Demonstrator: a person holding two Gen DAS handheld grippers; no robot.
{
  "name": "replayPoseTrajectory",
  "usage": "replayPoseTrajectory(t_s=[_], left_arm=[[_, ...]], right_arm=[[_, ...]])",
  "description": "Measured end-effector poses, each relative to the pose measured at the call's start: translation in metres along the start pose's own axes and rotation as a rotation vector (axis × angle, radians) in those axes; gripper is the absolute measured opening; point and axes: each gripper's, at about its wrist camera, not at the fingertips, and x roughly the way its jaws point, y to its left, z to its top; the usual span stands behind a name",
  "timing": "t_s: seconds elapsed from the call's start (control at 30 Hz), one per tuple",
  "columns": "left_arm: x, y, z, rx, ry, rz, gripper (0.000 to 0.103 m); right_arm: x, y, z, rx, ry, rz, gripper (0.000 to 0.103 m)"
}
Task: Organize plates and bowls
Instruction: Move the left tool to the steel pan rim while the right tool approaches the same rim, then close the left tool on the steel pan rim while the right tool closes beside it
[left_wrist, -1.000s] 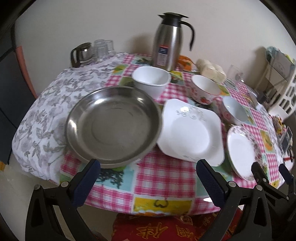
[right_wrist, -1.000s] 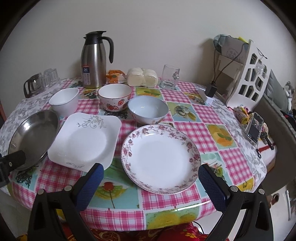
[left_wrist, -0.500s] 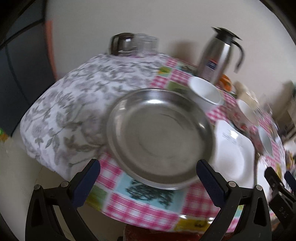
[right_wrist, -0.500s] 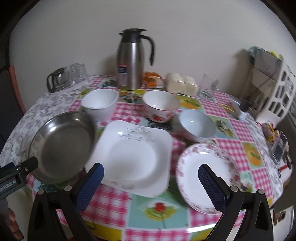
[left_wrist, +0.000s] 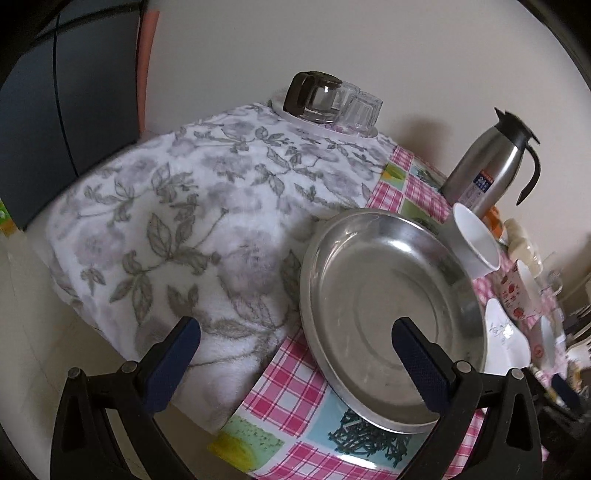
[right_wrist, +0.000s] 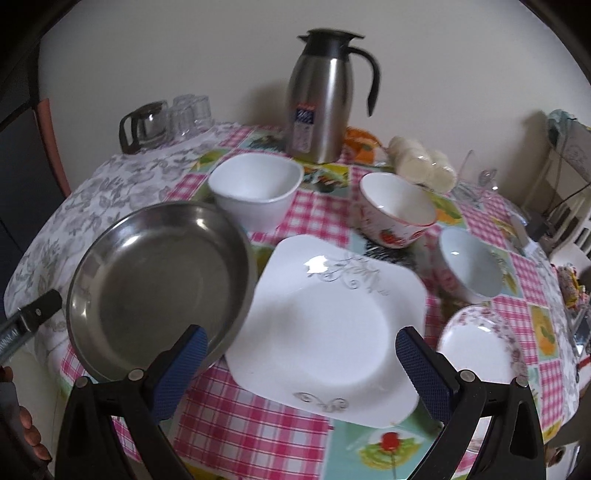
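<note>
As both cameras looked forward over the round table (right_wrist: 317, 435), we held the left gripper (left_wrist: 295, 363) and the right gripper (right_wrist: 301, 365) above its near edge, each with its jaws spread wide and nothing between them.

Left wrist view: the steel pan (left_wrist: 391, 314) lay ahead and to the right of the left gripper's midline, and the right blue pad (left_wrist: 421, 363) overlapped the pan's near floor in the picture; whether it touched we could not tell. The left pad stood before the flowered cloth (left_wrist: 192, 221), well apart from the pan. A deep white bowl (left_wrist: 476, 240) sat just beyond the pan's far rim.

Right wrist view: the square white plate (right_wrist: 332, 325) lay straight ahead of the right gripper, its near edge between the two pads. The steel pan (right_wrist: 159, 284) lay to the left, its rim touching or overlapping the plate's left edge, and the left pad (right_wrist: 181, 369) fell across its near rim. Beyond the plate stood the deep white bowl (right_wrist: 255, 188), a strawberry bowl (right_wrist: 395, 210) and a pale blue bowl (right_wrist: 469, 262); a flowered plate (right_wrist: 480, 350) lay near the right pad. A steel jug (right_wrist: 325, 96) stood at the back, upright. The left gripper's tip (right_wrist: 33, 314) showed at the far left, beside the pan.
</note>
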Motion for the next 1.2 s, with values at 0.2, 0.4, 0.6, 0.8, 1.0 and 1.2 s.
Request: replayPoseTrajectory(t_s=[0.2, 0.4, 0.6, 0.8, 1.0, 1.2], left_arm=[[0.01, 0.006, 0.003, -0.018, 0.013, 0.004, 0.103], [0.03, 0.006, 0.004, -0.017, 0.07, -0.002, 0.086], [0.044, -0.003, 0.011, 0.012, 0.102, -0.015, 0.078], [0.058, -0.01, 0.015, 0.038, 0.136, -0.014, 0.065], [0.071, -0.012, 0.021, 0.045, 0.158, -0.019, 0.05], [0.079, -0.014, 0.026, 0.054, 0.159, 0.014, 0.034]], right_arm=[[0.019, 0.009, -0.001, -0.009, 0.025, 0.055, 0.103], [0.034, 0.017, -0.001, -0.014, 0.056, 0.091, 0.102], [0.042, 0.021, 0.006, -0.021, 0.04, 0.106, 0.09], [0.056, 0.022, 0.018, -0.012, 0.047, 0.111, 0.074], [0.07, 0.021, 0.024, -0.003, 0.069, 0.127, 0.053], [0.082, 0.02, 0.024, 0.006, 0.093, 0.155, 0.041]])
